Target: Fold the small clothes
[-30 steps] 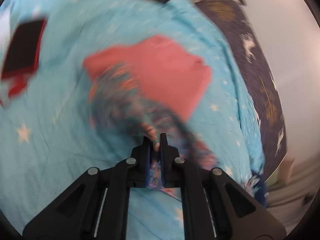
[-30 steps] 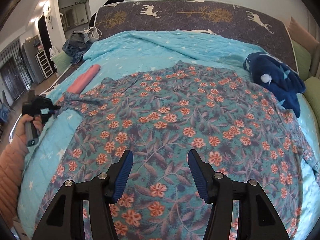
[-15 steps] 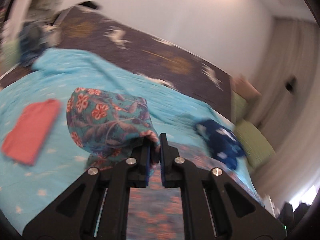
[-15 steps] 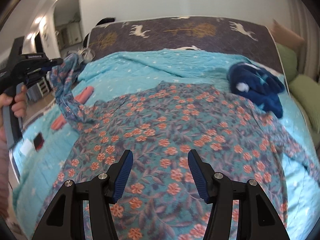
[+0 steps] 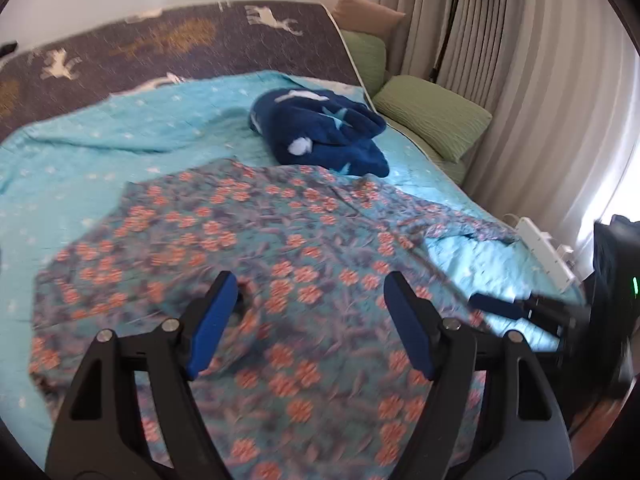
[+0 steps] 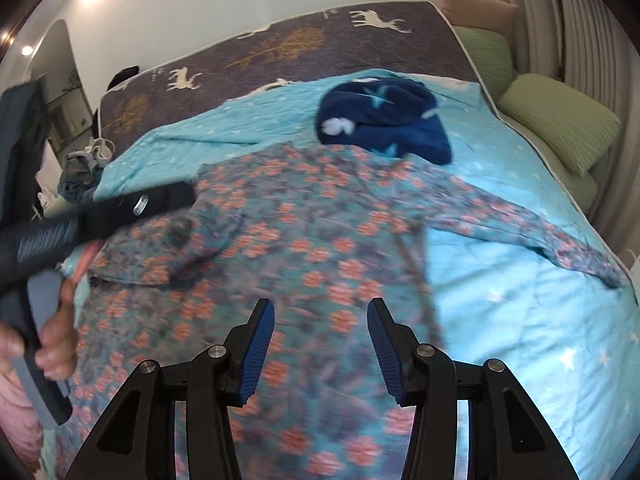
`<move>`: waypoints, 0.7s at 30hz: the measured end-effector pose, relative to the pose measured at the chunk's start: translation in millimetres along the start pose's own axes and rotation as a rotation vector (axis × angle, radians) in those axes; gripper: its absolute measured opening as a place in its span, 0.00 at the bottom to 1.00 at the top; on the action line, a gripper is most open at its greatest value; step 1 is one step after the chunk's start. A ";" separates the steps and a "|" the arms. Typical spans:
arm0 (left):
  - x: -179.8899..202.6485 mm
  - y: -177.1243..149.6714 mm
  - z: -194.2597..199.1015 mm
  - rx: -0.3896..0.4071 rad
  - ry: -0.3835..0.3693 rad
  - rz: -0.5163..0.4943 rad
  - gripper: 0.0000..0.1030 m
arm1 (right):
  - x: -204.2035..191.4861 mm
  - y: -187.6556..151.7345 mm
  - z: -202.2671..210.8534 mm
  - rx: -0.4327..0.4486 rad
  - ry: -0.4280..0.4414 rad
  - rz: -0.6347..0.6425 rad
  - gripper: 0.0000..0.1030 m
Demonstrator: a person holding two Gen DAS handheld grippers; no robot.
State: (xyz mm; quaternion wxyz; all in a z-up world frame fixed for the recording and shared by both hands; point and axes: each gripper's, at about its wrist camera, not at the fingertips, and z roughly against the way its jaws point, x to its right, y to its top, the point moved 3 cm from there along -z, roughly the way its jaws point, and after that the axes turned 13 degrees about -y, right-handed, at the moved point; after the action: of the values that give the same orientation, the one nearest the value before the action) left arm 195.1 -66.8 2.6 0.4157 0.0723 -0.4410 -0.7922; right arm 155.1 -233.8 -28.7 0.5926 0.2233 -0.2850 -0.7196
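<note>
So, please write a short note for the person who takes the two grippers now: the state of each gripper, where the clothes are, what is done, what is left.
Left gripper: jaws opening, nothing between them, above the floral shirt.
Right gripper: jaws closing, nothing between them, above the shirt's lower part.
Floral shirt: spread on the blue bedspread. One sleeve lies folded onto the body; the other sleeve lies stretched out on the bedspread.
Dark blue garment: bunched beyond the shirt's collar, not folded.
Done: first sleeve fold.
Left: other sleeve, then the body, then the blue garment.
</note>
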 end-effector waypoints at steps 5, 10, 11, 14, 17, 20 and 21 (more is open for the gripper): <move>-42.6 -21.7 53.9 0.101 0.217 0.060 0.82 | -4.7 6.3 -3.4 -0.009 0.078 0.048 0.48; -104.0 -57.9 90.2 0.070 0.488 0.155 0.82 | -40.8 18.2 -10.2 -0.055 0.196 0.116 0.48; -112.0 -63.6 93.0 0.061 0.514 0.170 0.82 | -47.9 20.2 -9.8 -0.041 0.186 0.139 0.48; -127.8 -75.4 95.2 0.040 0.558 0.200 0.82 | -82.6 28.9 -11.1 0.007 0.164 0.246 0.48; -138.3 -79.1 87.4 0.026 0.593 0.212 0.82 | -125.5 41.5 -25.8 -0.012 0.191 0.345 0.48; -149.9 -86.6 76.6 -0.036 0.595 0.237 0.82 | -162.2 50.2 -46.7 -0.011 0.143 0.420 0.48; -158.7 -90.5 69.7 -0.062 0.592 0.254 0.82 | -172.8 50.5 -54.9 -0.015 0.118 0.444 0.48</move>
State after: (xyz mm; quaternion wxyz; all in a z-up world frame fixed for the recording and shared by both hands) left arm 210.0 116.4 -64.2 0.6233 0.2312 -0.2823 -0.6916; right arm 262.2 -79.2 -38.0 0.7538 0.1923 -0.2864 -0.5593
